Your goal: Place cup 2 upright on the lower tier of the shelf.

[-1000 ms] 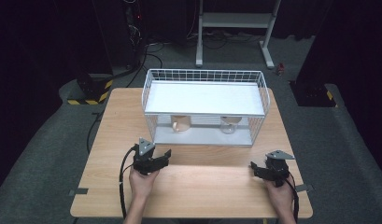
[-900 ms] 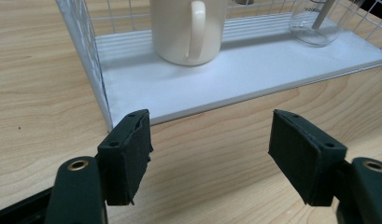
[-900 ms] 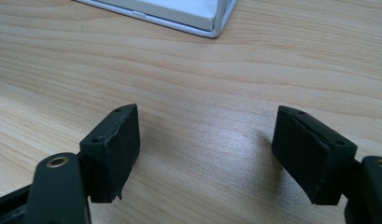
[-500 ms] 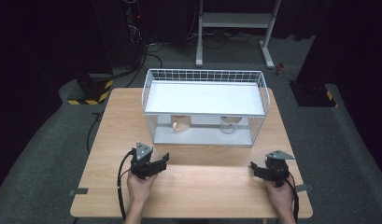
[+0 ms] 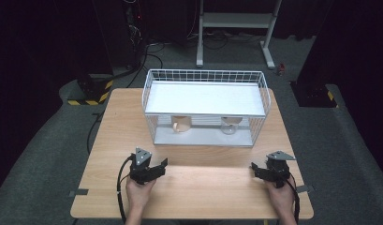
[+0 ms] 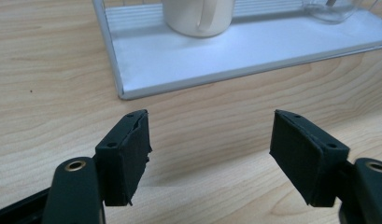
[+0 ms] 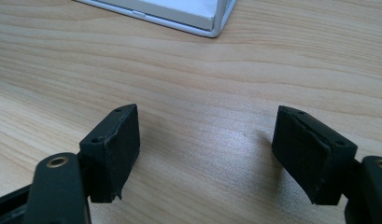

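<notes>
Cream mug (image 6: 198, 16) | glossy, handled | upright on rack shelf (image 6: 254, 44)

Light wooden table (image 5: 109, 140), grain running left to right, standing on grey carpet. On its far half: a white wire rack (image 5: 205, 108) with a flat upper shelf and a white base tray (image 6: 216, 56) resting directly on the wood. Near half bare wood; strips of grey tape (image 5: 78, 192) at the near corners.

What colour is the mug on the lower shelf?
Cream mug; the left gripper view shows it best.
</notes>
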Action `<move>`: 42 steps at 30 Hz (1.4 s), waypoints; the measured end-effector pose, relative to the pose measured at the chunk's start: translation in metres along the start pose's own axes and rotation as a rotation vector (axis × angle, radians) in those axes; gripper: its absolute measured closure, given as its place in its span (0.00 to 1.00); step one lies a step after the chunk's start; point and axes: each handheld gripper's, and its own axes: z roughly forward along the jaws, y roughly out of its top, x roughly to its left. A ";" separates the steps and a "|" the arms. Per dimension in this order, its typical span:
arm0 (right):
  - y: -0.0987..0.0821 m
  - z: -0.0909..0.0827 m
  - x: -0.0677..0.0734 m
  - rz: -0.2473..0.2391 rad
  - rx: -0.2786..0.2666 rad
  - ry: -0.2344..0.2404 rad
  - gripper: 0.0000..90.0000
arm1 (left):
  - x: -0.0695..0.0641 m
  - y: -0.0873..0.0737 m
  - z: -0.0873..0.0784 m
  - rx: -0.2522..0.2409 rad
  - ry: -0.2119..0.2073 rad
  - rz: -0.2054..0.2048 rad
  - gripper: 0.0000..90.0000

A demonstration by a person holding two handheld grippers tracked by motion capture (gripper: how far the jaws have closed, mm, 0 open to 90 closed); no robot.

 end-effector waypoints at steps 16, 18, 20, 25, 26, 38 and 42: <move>0.000 0.000 0.000 0.000 0.000 0.000 0.26 | 0.011 -0.019 0.007 0.046 0.043 -0.020 0.32; 0.000 0.000 0.000 0.000 0.000 0.000 0.26 | 0.013 -0.020 0.008 0.049 0.046 -0.034 0.32; 0.000 0.000 0.000 0.000 0.000 0.000 0.26 | 0.015 -0.020 0.009 0.059 0.053 -0.038 0.32; 0.000 0.000 0.000 0.000 0.000 0.000 0.26 | 0.017 -0.020 0.012 0.073 0.068 -0.037 0.32; 0.000 0.000 0.000 0.000 0.000 0.000 0.26 | 0.017 -0.021 0.013 0.076 0.073 -0.035 0.32; 0.000 0.000 0.000 0.000 0.000 0.000 0.26 | 0.024 -0.023 0.022 0.103 0.144 -0.009 0.33; 0.000 0.000 0.000 0.000 0.000 0.000 0.26 | 0.025 -0.023 0.024 0.101 0.152 -0.015 0.33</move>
